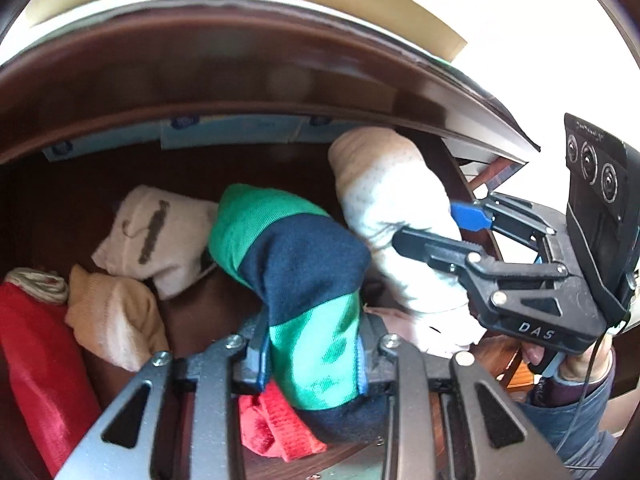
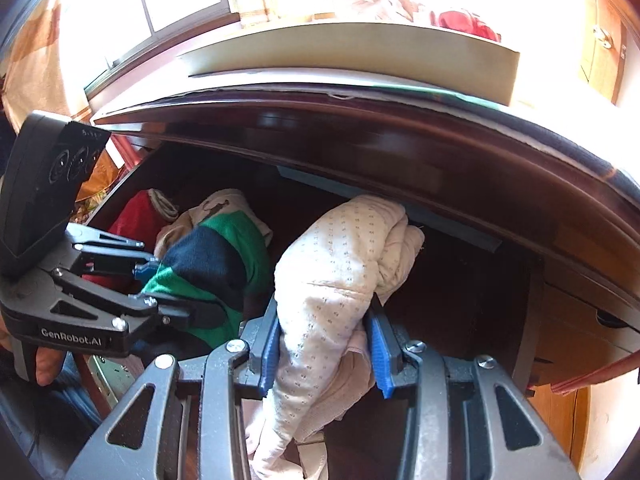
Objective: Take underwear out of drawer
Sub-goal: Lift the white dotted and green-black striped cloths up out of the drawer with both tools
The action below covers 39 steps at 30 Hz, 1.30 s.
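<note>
A green and navy underwear roll [image 1: 296, 276] is pinched in my left gripper [image 1: 312, 360], which is shut on it above the dark wooden drawer [image 1: 224, 168]. The same roll [image 2: 208, 272] and left gripper [image 2: 176, 292] show at the left of the right wrist view. My right gripper [image 2: 324, 352] is shut on a white dotted underwear roll [image 2: 332, 272], held over the drawer's right part. From the left wrist view that white roll [image 1: 392, 208] sits between the right gripper's [image 1: 436, 228] black and blue fingers.
More rolled garments lie in the drawer: a cream one with a dark mark [image 1: 156, 236], a peach one [image 1: 116, 316], red fabric [image 1: 36, 360] at the left and a red piece [image 1: 276, 428] under my left gripper. The desk's top edge [image 2: 400, 128] overhangs the drawer. A hand [image 1: 576, 364] grips the right handle.
</note>
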Tool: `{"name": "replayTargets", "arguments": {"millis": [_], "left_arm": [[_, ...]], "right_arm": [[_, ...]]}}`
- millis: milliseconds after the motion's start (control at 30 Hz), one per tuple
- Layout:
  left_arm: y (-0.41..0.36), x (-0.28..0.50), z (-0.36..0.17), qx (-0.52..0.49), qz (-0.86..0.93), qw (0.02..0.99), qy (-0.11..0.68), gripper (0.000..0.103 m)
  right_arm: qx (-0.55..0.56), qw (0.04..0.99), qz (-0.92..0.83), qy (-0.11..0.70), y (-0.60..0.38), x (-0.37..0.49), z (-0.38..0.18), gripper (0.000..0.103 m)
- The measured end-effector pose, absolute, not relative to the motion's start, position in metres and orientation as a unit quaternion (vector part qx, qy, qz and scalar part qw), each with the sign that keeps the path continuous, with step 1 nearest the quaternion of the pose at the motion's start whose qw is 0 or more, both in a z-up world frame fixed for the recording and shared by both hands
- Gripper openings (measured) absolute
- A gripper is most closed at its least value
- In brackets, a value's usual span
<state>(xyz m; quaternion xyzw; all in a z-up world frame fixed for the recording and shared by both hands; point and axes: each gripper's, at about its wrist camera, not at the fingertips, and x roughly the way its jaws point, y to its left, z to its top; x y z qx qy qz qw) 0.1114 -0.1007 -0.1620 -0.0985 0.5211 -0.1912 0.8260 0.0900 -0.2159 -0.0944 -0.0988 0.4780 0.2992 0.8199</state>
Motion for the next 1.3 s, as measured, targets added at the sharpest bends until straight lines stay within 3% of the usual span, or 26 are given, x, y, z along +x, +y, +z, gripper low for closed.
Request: {"name": "replayTargets", "arguments": {"millis": [433,1300], "left_arm": [[-0.087,0.095,-0.141,-0.080,-0.186,0.863,0.463,0.029],[-0.078,0.082,-0.135,-0.087,-0.190,0.883,0.421,0.029]], "right_arm": [[-0.116,0.819,0.329,0.455,-0.223,0.077,-0.084,0.041],[-0.123,0.848,0.346,0.381,-0.241,0.042,-0.058,0.041]]}}
